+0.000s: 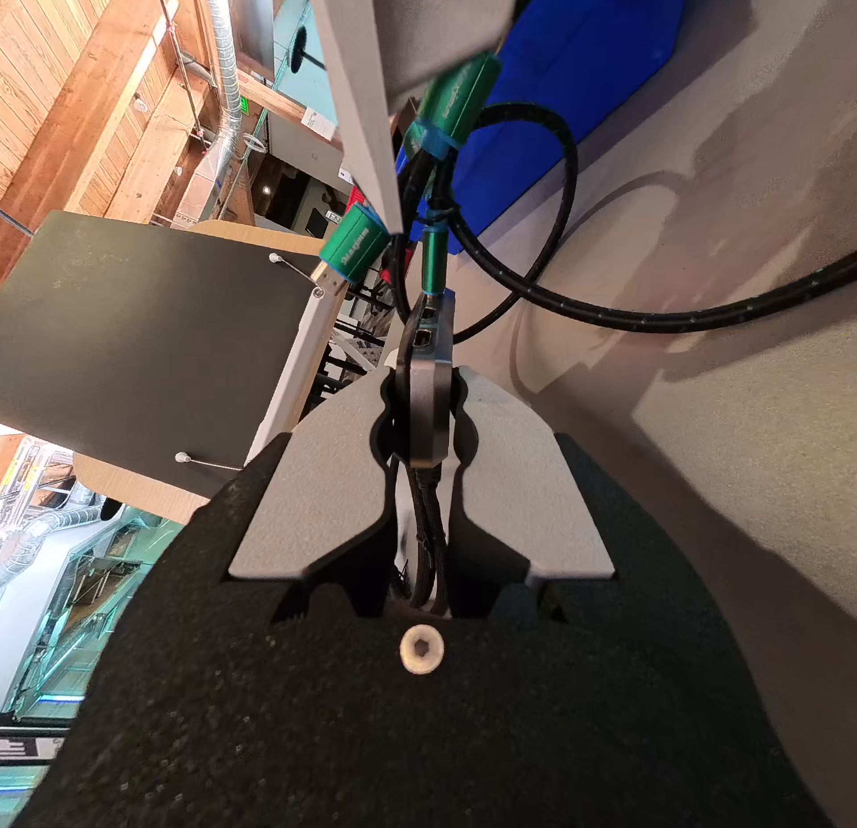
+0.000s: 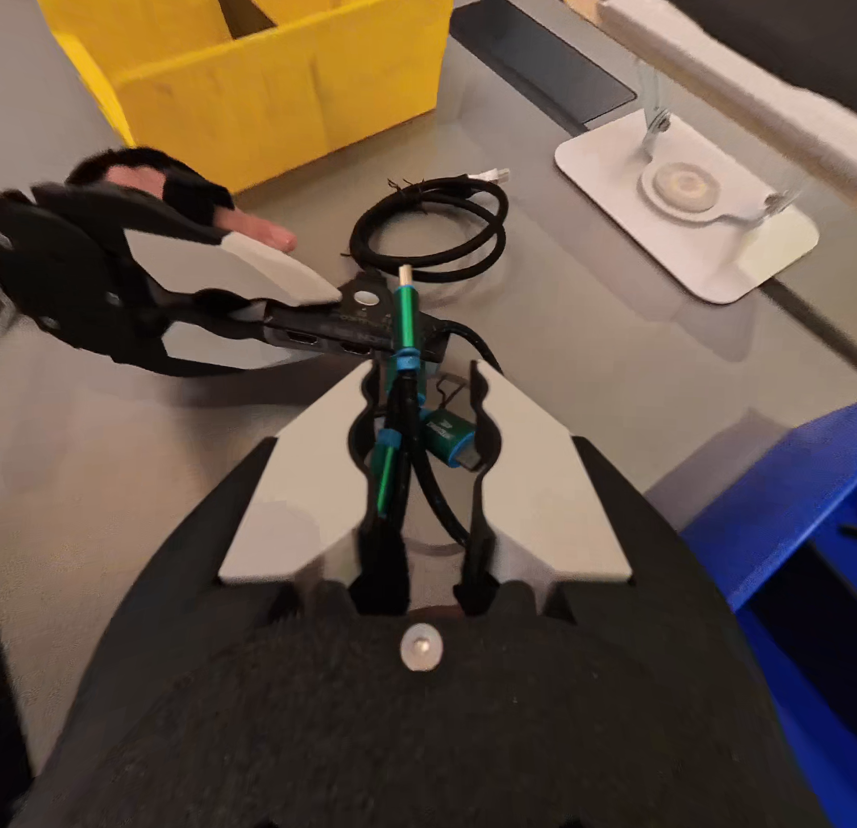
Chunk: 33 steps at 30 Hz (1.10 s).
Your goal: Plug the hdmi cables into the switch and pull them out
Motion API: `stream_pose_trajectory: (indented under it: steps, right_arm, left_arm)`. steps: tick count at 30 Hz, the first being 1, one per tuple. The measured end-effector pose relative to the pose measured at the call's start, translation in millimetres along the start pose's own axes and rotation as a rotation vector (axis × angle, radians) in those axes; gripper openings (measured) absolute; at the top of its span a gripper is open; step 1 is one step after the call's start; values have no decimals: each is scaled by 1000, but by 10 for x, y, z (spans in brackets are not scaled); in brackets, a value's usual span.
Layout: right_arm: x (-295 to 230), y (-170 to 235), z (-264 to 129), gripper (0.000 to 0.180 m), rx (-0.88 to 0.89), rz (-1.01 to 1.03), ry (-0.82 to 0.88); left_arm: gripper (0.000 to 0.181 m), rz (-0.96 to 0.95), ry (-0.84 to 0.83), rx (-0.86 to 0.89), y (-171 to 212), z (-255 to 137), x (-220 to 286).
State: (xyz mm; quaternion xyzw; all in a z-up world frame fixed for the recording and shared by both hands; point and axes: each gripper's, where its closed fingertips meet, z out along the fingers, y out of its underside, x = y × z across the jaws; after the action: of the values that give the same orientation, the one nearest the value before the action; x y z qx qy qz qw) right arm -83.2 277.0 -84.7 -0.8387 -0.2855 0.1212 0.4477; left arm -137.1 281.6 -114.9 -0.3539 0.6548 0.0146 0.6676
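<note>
Worktop [image 2: 579, 365] below. My left tool [image 1: 419, 379] pinching switch [image 1: 429, 356] edge-on, held aloft. My right tool [image 2: 422, 370] loosely round cables [image 2: 394, 439], grip unclear. Green plug [image 2: 406, 314] crosses switch, unseated. I'd square plug with port [image 2: 303, 339], then push straight.

Yellow bin [image 2: 278, 78], blue bin [image 2: 788, 504], white stand [image 2: 686, 212].

Both grippers are showing matte black textured bodies: left gripper [image 1: 419, 416], right gripper [image 2: 419, 430]. Each is carrying 2 light grey wedge fingers [image 2: 315, 476], black scalloped inner pads, 1 pale centre screw [image 1: 421, 650]. Person's hand [image 2: 185, 194] is wearing a black fingerless glove.
</note>
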Motion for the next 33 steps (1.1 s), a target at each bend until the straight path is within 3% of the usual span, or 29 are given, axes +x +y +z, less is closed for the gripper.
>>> stream_pose_trajectory:
  steps: [2,5,9,14,19,24,33]
  right_arm:
    - [-24,-49,13,11,19,-79,51]
    - [86,-100,-94,10,24,-146,178]
    - [400,-306,-655,10,39,-324,482]
    - [349,-415,-1225,10,-152,-700,708]
    - [-248,-134,-740,10,-376,-1031,591]
    - [-459,33,-166,10,-411,-1171,502]
    - [-364,32,-29,10,-470,-1424,591]
  left_arm:
    - [21,3,6,-6,12,9,11]
    - [21,-15,20,-21,54,26,7]
    - [21,-36,29,-61,156,51,-24]
    - [21,-46,41,-91,226,59,-60]
    - [21,-19,72,-72,163,30,-26]
    - [21,12,76,-47,66,-5,3]
    - [21,-16,110,-52,66,-7,38]
